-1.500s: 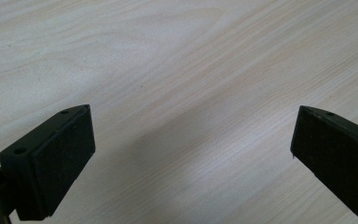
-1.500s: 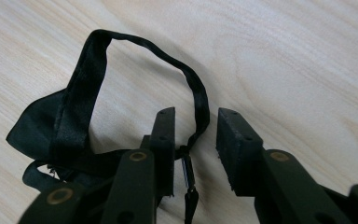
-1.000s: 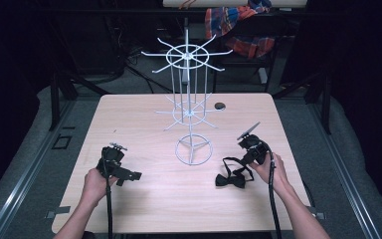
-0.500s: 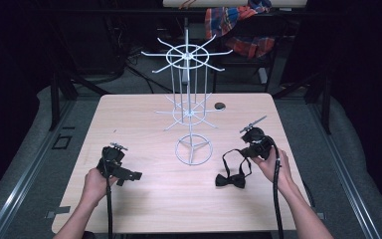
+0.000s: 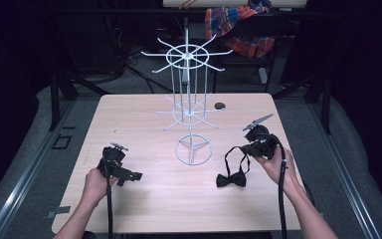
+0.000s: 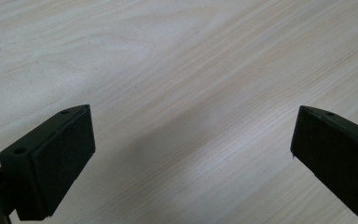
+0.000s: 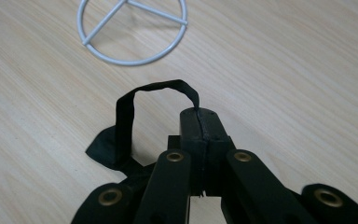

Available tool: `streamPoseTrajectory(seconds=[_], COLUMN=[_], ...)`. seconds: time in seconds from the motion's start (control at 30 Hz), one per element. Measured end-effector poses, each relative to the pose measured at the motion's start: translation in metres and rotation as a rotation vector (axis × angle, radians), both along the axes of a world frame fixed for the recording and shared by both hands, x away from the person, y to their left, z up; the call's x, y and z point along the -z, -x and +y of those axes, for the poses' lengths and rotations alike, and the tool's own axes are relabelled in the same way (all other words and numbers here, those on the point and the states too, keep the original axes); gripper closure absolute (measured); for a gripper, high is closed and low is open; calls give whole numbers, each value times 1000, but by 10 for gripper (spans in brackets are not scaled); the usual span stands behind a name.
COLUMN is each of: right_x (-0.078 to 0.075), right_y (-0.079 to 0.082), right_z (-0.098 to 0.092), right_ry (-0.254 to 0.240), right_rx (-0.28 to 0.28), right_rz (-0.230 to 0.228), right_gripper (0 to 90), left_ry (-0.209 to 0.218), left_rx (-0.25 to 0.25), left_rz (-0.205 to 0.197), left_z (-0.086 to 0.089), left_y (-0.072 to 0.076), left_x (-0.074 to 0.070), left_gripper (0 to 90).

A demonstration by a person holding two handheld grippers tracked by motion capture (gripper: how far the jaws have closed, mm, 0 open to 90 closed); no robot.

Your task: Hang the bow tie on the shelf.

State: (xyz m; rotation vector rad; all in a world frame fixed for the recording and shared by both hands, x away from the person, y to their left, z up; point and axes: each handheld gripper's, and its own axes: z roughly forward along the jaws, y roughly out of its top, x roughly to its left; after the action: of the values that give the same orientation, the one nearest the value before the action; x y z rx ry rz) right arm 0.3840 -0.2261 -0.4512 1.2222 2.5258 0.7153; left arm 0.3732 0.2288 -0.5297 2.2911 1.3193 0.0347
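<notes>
**Bow tie strap pinched and lifting toward the rack**

Your right gripper point(image 5: 244, 149) has risen since a second ago. Earlier the bow tie point(image 5: 231, 179) lay bunched close under that hand; now its strap point(image 5: 234, 158) is drawn up into a loop and the bow trails below and to the left of the gripper, resting on or just above the table point(image 5: 129, 119) — the high view does not settle which. Judged from this, the pick-up has succeeded and the carry to the wire rack point(image 5: 188, 112) is beginning; the rack's hooks carry nothing yet.

Right gripper: in its own view the jaws meet tip to tip, with the strap point(image 7: 129, 109) caught in the seam between them at the top. The strap arches away to the left and falls back to the bow point(image 7: 105, 149). The rack's ring base point(image 7: 133, 28) lies ahead on the wood, well apart from the tie.

Left gripper point(image 5: 129, 175): you hold it low at the near left of the table, unmoved from the earlier pictures. Its jaws stand wide apart in its own view, one pad point(image 6: 63, 161) at each side, with bare wood between them. It holds and touches nothing.

The grip is on the thin strap alone, so the bow will likely swing as you lift.
</notes>
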Motion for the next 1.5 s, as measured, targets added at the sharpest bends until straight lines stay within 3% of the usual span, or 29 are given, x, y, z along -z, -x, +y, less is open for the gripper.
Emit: streamPoseTrajectory(seconds=[0.73,1.5], right_x=[-20,-34], right_y=[4,0], right_z=[-4,8], right_ry=[-41,-59], right_rx=[-5,-29], right_rz=[-74,-95], right_gripper=[900,900], left_ry=[-3,-2], left_rx=[1,1], left_rz=[-6,-9], left_z=[-1,-1], left_y=[1,1], left_x=[-1,-1], left_gripper=[0,0])
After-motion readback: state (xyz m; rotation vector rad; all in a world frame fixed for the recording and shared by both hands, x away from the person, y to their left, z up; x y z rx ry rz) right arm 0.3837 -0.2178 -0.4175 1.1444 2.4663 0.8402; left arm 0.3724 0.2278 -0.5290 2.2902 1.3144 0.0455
